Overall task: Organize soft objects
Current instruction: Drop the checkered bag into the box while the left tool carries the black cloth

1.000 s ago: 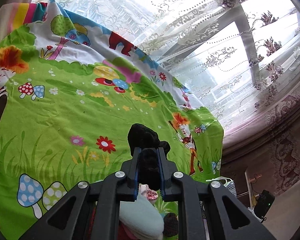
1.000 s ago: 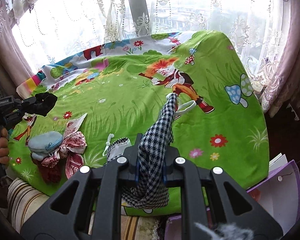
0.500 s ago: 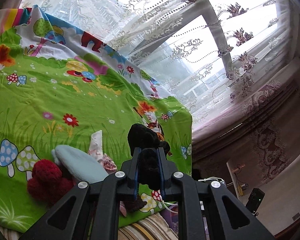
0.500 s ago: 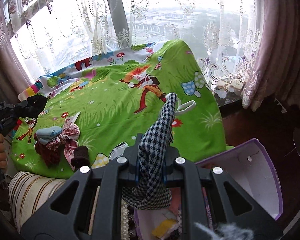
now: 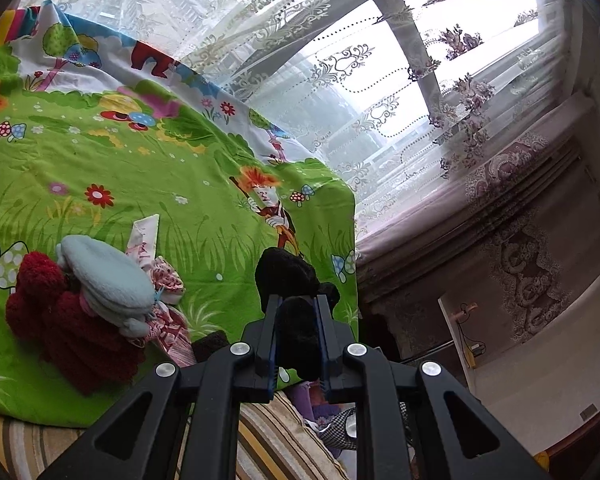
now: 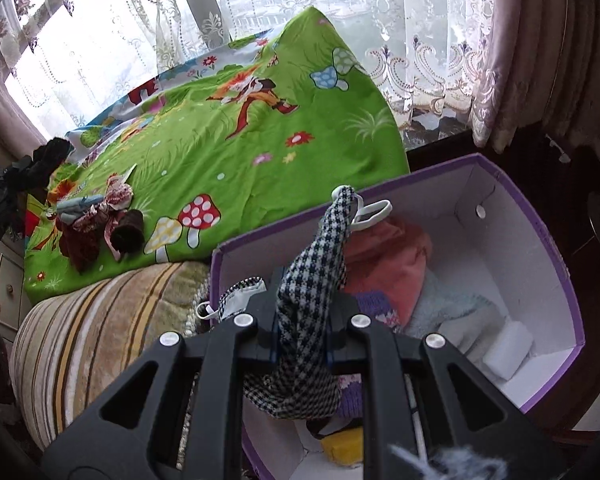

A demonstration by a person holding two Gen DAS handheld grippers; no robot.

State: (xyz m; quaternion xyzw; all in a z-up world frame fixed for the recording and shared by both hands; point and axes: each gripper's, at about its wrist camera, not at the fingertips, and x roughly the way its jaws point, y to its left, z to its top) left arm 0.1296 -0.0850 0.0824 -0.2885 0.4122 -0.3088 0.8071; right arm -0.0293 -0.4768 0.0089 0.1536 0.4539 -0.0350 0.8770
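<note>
Lying heaped near the front left edge of the green cartoon sheet (image 5: pixel 204 208): a dark red knit piece (image 5: pixel 72 332), a pale blue fleece item (image 5: pixel 108 280) on top of it, and a red-and-white patterned cloth (image 5: pixel 160 280) tucked beside; hard to sort one from another where they overlap. Cut off by the left gripper's frame: a dark brown item (image 5: pixel 210 344) at the sheet's front edge, only its top showing. Clamped shut on a black fuzzy item (image 5: pixel 296 280), the left gripper (image 5: pixel 296 320), held level off the sheet's front right corner, with the item's lower part hidden between the fingers. Showing below the sheet's edge, a striped blanket (image 6: pixel 100 340).

Seen small and blurred at the far left of the right wrist view, the same pile (image 6: pixel 96 216), with the person's left hand partly out of frame. No readable writing or labels anywhere.

Pinched tight on a black-and-white houndstooth cloth (image 6: pixel 320 264), the right gripper (image 6: pixel 302 336), tilted down over the purple box (image 6: pixel 556 248) standing against the sheet's right front edge. Trailing from the cloth's tip, a white loop (image 6: pixel 374 212). Partly hidden inside the box: a coral fleece piece (image 6: pixel 392 264), a pale blue fluffy item (image 6: pixel 448 312), a white block (image 6: pixel 508 352), a yellow thing (image 6: pixel 346 446) under the gripper.
</note>
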